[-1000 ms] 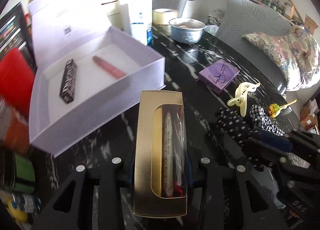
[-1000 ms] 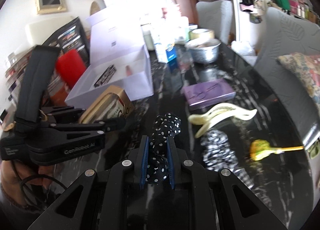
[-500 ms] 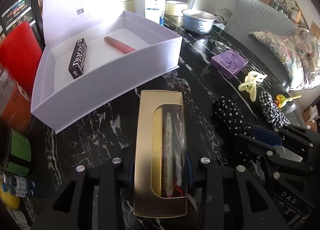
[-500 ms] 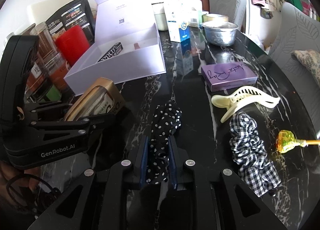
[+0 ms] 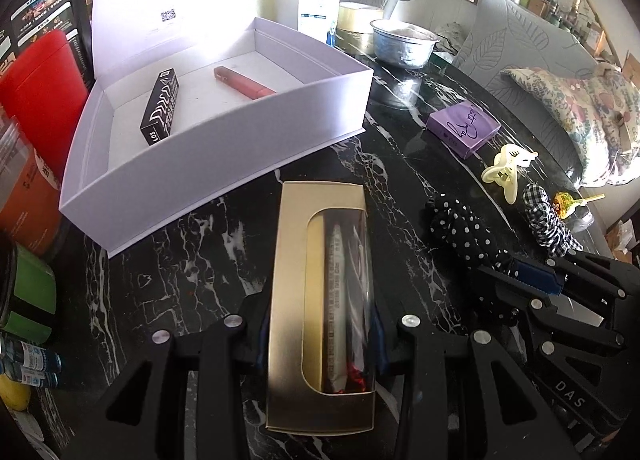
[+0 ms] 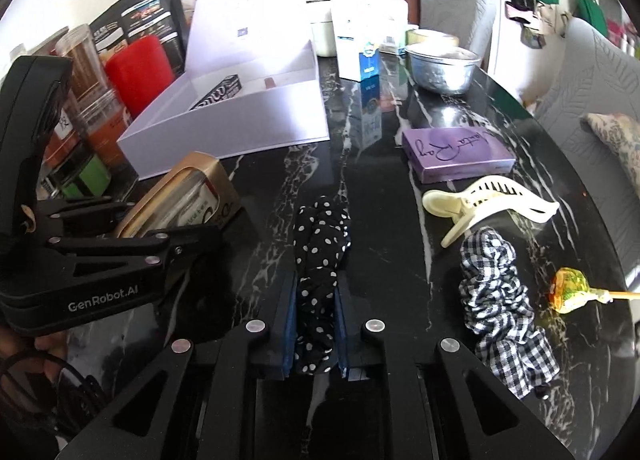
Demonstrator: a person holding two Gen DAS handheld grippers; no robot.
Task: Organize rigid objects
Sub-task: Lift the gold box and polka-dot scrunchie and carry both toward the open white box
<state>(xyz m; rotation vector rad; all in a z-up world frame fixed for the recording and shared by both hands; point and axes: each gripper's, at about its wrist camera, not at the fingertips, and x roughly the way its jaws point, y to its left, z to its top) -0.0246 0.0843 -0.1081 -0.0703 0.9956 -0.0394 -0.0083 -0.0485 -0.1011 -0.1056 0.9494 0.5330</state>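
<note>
My left gripper [image 5: 320, 336] is shut on a gold windowed box [image 5: 322, 300], held over the black marble table just in front of the open white box [image 5: 224, 156]. That white box holds a black carton [image 5: 160, 106] and a pink tube [image 5: 244, 82]. My right gripper [image 6: 316, 324] is shut on a black polka-dot scrunchie [image 6: 320, 248] low over the table. The gold box also shows in the right wrist view [image 6: 188, 196], left of the scrunchie. A purple box [image 6: 456, 152], a cream hair claw [image 6: 484, 200], a checked scrunchie [image 6: 504, 308] and a lollipop [image 6: 572, 292] lie to the right.
A metal bowl [image 5: 404, 42], a tape roll [image 5: 360, 16] and a white-blue carton [image 5: 316, 0] stand behind the white box. A red canister [image 5: 40, 92] and jars stand at the left. Grey chairs and a floral cushion [image 5: 572, 112] line the table's right edge [image 6: 616, 260].
Both grippers have drawn back and up from the white box, which now looks farther away. The gold box and the polka-dot scrunchie stay gripped.
</note>
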